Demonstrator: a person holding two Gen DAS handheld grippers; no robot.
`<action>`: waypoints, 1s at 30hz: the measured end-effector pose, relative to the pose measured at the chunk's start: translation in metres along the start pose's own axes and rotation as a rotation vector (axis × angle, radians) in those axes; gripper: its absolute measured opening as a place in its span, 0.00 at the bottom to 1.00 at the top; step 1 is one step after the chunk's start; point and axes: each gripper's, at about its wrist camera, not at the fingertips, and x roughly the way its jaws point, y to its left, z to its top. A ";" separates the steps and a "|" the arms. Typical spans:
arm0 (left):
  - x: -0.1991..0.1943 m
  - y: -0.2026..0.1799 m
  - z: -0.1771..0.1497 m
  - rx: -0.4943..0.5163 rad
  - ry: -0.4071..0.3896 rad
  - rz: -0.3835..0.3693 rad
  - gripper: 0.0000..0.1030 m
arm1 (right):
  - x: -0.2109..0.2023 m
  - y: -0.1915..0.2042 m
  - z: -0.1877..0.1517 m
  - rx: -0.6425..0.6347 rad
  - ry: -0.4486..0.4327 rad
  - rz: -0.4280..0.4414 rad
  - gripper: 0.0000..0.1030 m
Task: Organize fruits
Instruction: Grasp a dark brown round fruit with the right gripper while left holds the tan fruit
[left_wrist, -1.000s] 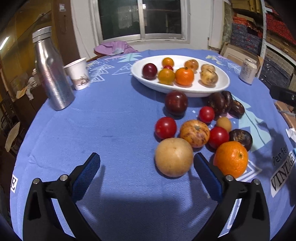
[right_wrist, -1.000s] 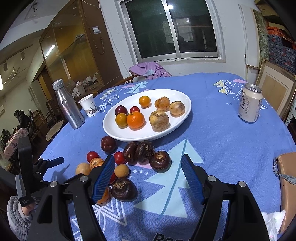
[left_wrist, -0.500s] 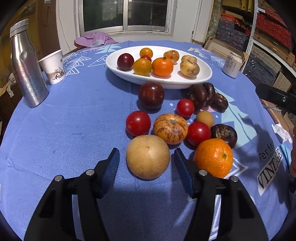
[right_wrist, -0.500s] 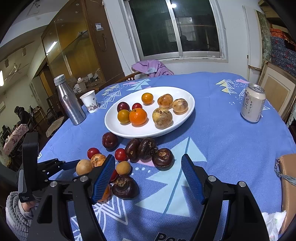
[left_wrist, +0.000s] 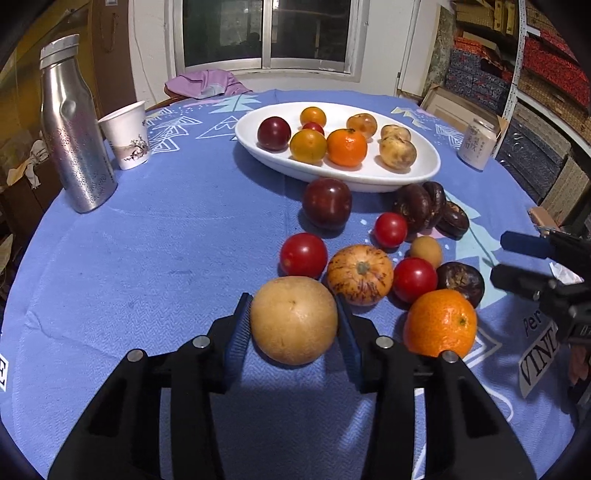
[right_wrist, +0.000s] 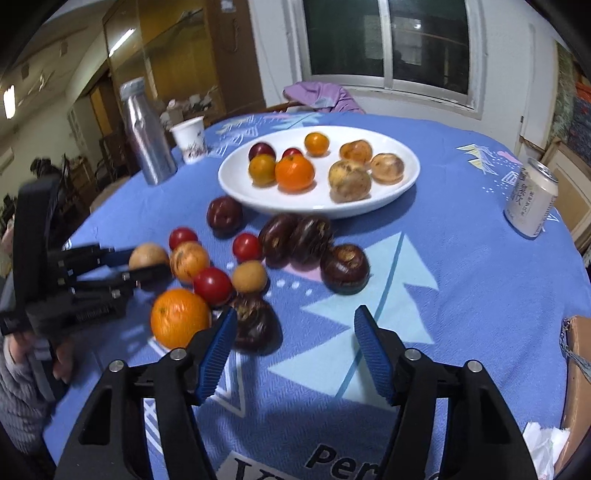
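My left gripper (left_wrist: 293, 325) is shut on a round tan pear (left_wrist: 294, 319) that rests on the blue tablecloth; it also shows in the right wrist view (right_wrist: 147, 256). Beside it lie an orange (left_wrist: 440, 323), a striped orange fruit (left_wrist: 360, 274), red tomatoes (left_wrist: 303, 254), a dark plum (left_wrist: 327, 203) and dark brown fruits (left_wrist: 460, 283). A white oval plate (left_wrist: 413, 176) at the back holds several fruits. My right gripper (right_wrist: 291, 345) is open and empty, low over the cloth, next to a dark brown fruit (right_wrist: 255, 323) and the orange (right_wrist: 180, 318).
A steel bottle (left_wrist: 74, 125) and a paper cup (left_wrist: 127, 134) stand at the back left. A drink can (right_wrist: 532, 197) stands at the right. A brown box (right_wrist: 576, 391) and crumpled paper (right_wrist: 543, 446) lie at the table's right edge.
My left gripper moved forward and closed its fingers onto the tan pear. My right gripper moved lower and closer to the loose fruits.
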 end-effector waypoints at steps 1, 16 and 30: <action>0.000 0.001 0.000 -0.001 0.003 0.002 0.42 | 0.002 0.004 -0.001 -0.022 0.005 -0.009 0.62; 0.003 -0.002 -0.001 0.024 0.016 0.007 0.43 | 0.015 0.039 -0.005 -0.167 0.006 -0.030 0.55; 0.006 0.001 -0.002 0.003 0.025 -0.013 0.43 | 0.023 0.042 -0.003 -0.162 0.026 -0.012 0.43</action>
